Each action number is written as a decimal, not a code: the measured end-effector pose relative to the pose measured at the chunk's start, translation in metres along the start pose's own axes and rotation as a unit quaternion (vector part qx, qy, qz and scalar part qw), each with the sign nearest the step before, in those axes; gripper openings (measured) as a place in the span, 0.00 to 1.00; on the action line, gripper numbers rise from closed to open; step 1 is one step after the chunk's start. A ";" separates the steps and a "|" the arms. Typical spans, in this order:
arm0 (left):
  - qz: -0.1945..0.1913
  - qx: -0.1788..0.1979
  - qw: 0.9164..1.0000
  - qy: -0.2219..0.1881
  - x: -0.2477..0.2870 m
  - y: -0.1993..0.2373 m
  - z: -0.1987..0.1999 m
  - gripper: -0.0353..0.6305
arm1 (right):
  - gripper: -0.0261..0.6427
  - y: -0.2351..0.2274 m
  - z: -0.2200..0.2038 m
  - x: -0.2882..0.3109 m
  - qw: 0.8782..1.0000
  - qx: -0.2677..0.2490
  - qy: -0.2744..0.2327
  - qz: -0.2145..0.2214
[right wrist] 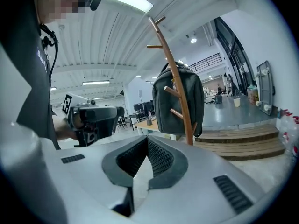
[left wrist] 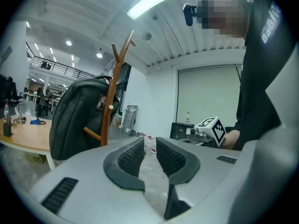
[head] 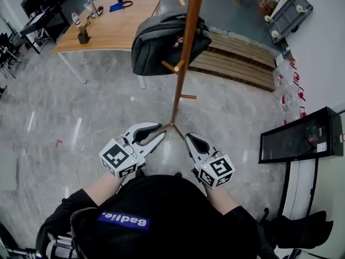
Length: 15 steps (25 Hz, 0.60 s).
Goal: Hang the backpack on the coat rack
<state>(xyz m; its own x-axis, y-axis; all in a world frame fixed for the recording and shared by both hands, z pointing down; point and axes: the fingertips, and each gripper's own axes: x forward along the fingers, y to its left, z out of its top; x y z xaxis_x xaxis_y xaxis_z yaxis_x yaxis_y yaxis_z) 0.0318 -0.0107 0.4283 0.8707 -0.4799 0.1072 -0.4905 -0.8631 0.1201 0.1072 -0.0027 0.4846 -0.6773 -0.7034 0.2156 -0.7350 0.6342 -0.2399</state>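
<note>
Findings for you, operator.

- **Left claw:** Your left claw [left wrist: 149, 143] stands spread. A narrow gap shows between its pads, and nothing is in it.
- **Right claw:** Your right claw [right wrist: 146, 143] is pressed together at the tips and pinches nothing.
- **Position:** In the head view both claws sit low in front of you, side by side. The foot of the rack [head: 186, 53] lies between their tips. Neither claw touches the rack.
- **Task item:** The backpack [head: 161, 45] hangs high on the rack, clear of the floor [head: 64, 117] and well apart from both claws. Its dark body rests against the pole (mostly on the pole's left in the head view). A peg juts out just under it.
- **Surroundings:** A wooden bench [head: 116, 28] stands behind the rack and carries a few small items.
</note>
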 end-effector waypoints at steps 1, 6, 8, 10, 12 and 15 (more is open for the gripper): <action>-0.005 -0.007 1.000 0.005 0.000 -0.007 -0.010 0.18 | 0.05 0.004 0.000 -0.002 1.000 0.001 -0.002 -0.006; -0.038 -0.010 0.999 0.021 -0.006 -0.016 -0.036 0.10 | 0.05 0.023 -0.006 0.002 1.000 -0.008 0.008 -0.021; -0.051 -0.015 0.998 0.025 -0.013 -0.020 -0.041 0.08 | 0.05 0.033 -0.012 0.003 1.000 -0.005 0.014 -0.024; -0.066 -0.009 0.997 0.025 -0.018 -0.022 -0.040 0.07 | 0.05 0.042 -0.010 0.008 1.000 -0.007 0.011 -0.024; -0.081 0.007 0.996 0.025 -0.020 -0.024 -0.038 0.07 | 0.05 0.048 -0.008 0.015 1.000 -0.016 0.011 -0.021; -0.091 0.018 0.995 0.020 -0.022 -0.026 -0.038 0.07 | 0.05 0.055 -0.009 0.021 0.999 -0.025 0.012 -0.018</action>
<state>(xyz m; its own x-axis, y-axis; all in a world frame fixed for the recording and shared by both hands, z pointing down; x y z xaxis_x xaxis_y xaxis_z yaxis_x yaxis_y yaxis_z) 0.0242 0.0279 0.4605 0.9426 -0.3089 0.1266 -0.3225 -0.9406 0.1059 0.0528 0.0201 0.4841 -0.6500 -0.7190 0.2460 -0.7596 0.6236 -0.1845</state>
